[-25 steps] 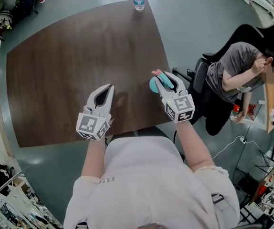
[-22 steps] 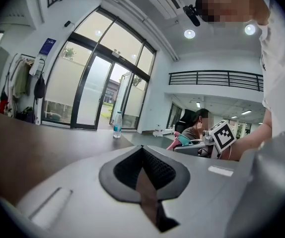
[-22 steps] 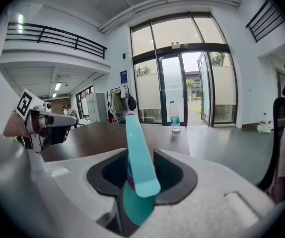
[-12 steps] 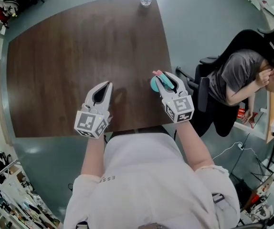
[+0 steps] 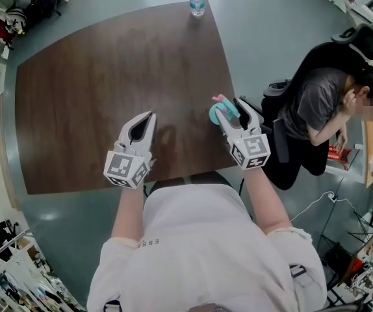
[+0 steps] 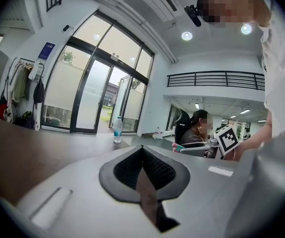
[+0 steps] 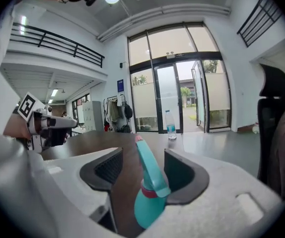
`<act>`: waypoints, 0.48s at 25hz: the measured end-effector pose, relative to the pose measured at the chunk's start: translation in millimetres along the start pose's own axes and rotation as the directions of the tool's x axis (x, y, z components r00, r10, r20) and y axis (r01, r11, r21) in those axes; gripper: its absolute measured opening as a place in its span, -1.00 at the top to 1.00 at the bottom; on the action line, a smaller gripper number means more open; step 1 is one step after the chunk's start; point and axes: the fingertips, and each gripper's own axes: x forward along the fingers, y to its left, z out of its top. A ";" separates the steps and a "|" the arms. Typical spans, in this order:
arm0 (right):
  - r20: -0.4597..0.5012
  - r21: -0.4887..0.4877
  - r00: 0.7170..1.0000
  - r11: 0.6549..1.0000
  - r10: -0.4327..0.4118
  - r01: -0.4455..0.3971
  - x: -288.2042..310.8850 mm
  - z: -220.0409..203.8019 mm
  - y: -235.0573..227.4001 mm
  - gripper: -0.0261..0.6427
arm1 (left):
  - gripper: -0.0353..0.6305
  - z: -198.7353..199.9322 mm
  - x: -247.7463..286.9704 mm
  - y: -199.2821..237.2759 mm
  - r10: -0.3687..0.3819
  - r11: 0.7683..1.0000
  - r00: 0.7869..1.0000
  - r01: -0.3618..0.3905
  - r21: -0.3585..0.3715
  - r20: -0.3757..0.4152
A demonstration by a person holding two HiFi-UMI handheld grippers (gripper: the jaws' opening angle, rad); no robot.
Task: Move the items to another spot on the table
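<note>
item 1, right fingers (image 7: 107, 168): spread wide, having just been opening. the spray bottle (image 7: 150, 192) stands between them, but neither pad presses on it, so i hold nothing.

item 2, spray bottle (image 5: 216, 112): teal with a pink collar, upright on the table (image 5: 95, 96), near its right edge and towards my side.

item 3, left fingers (image 6: 160, 171): closed together and empty, hanging over the near part of the table, well apart from the spray bottle.

item 4, water bottle (image 5: 196, 2): upright at the far edge of the table, untouched.

status: the spray bottle looks set down and let go, so i judge that placement done. what is left is to draw the right fingers back clear of it without knocking it over. the water bottle appears to be the only other item left to shift, and it is a long reach away.
</note>
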 end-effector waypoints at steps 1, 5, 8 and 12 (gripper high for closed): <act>0.017 0.014 1.000 1.000 -0.019 0.018 -4.5 5.6 1.7 0.19 | 0.84 3.0 -3.6 0.6 -0.011 1.000 1.000 0.011 0.002 0.006; 0.078 0.095 0.986 0.985 -0.150 0.143 -28.6 18.1 6.9 0.19 | 0.84 7.8 -21.6 4.8 -0.065 0.998 0.998 0.065 0.012 0.011; 0.072 0.145 0.959 0.955 -0.273 0.261 -54.3 13.6 12.7 0.30 | 0.84 4.2 -37.5 2.5 -0.119 0.993 0.993 0.119 0.007 -0.005; 0.044 0.170 0.947 0.936 -0.319 0.308 -78.8 -4.3 36.3 0.94 | 0.84 -5.3 -55.4 -2.5 -0.174 0.985 0.984 0.174 0.014 -0.033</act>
